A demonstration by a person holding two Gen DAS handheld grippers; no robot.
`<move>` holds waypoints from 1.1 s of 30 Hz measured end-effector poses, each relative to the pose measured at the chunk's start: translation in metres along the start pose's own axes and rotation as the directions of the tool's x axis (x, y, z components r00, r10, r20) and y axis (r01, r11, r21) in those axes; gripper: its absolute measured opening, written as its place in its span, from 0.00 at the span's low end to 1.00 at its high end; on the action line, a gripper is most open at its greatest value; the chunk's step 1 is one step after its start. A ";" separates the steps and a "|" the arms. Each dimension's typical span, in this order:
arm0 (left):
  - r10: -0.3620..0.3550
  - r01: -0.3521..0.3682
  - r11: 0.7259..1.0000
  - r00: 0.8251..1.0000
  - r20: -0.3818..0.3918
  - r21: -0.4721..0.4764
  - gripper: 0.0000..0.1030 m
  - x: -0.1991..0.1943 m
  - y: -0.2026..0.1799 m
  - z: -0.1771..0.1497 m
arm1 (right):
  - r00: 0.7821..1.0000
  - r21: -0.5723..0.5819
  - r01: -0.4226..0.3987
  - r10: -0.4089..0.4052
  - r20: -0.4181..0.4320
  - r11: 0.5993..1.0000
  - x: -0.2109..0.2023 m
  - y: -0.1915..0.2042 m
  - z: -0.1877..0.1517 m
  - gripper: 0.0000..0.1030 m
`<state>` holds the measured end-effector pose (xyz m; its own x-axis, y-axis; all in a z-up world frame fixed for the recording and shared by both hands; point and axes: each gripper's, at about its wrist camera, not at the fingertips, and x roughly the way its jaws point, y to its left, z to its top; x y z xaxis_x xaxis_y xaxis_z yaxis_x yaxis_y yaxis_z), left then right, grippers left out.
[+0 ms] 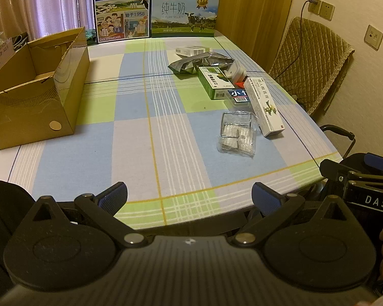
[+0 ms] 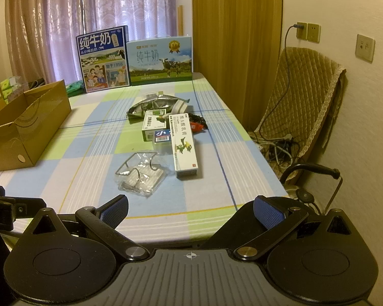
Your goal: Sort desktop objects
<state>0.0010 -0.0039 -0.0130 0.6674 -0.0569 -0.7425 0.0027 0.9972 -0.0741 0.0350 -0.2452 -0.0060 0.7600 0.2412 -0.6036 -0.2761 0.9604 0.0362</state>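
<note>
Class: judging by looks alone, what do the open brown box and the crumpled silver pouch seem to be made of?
Open brown box: matte corrugated cardboard, apparently; raw tan walls with folded flaps. Crumpled silver pouch: probably metallised foil or foil-lined plastic; shiny grey surface with sharp creases.

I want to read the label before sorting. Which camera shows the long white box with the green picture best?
The right wrist view: the long white box lies nearly straight on, its whole top face visible. In the left wrist view the same box sits further to the side and slants, so its print is more skewed.

Left gripper (image 1: 189, 196) and right gripper (image 2: 190, 210) — jaws wide apart, empty.
</note>
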 end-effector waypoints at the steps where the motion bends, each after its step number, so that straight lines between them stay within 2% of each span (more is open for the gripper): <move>1: 0.000 0.000 1.000 1.000 -0.001 -0.001 0.99 0.000 0.000 0.000 | 1.000 0.000 -0.001 0.001 0.000 1.000 0.000 0.000 0.000 0.98; 10: -0.013 0.013 1.000 1.000 -0.006 0.002 0.99 0.001 0.000 0.002 | 1.000 0.022 -0.005 0.005 -0.007 1.000 0.000 -0.004 0.002 0.98; 15: -0.056 0.056 0.998 0.998 -0.014 -0.009 0.99 0.003 0.000 0.011 | 1.000 0.071 -0.024 0.024 0.002 0.997 -0.002 -0.011 0.010 0.98; 25: -0.162 0.162 0.984 0.987 -0.002 0.077 0.99 0.044 -0.016 0.048 | 0.986 -0.024 -0.022 0.026 0.167 0.999 0.010 -0.020 0.044 0.98; 28: -0.184 0.185 0.977 0.983 -0.017 0.103 0.99 0.065 -0.021 0.053 | 0.991 -0.052 -0.001 0.008 0.134 0.999 0.025 -0.022 0.054 0.98; 33: -0.192 0.195 0.971 0.981 -0.035 0.137 0.98 0.098 -0.028 0.055 | 0.996 -0.039 -0.031 0.034 0.077 0.999 0.051 -0.025 0.062 0.98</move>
<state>0.1069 -0.0345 -0.0472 0.6281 -0.2489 -0.7372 0.2350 0.9639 -0.1252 0.1168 -0.2487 0.0114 0.7933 0.2840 -0.5385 -0.3225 0.9463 0.0239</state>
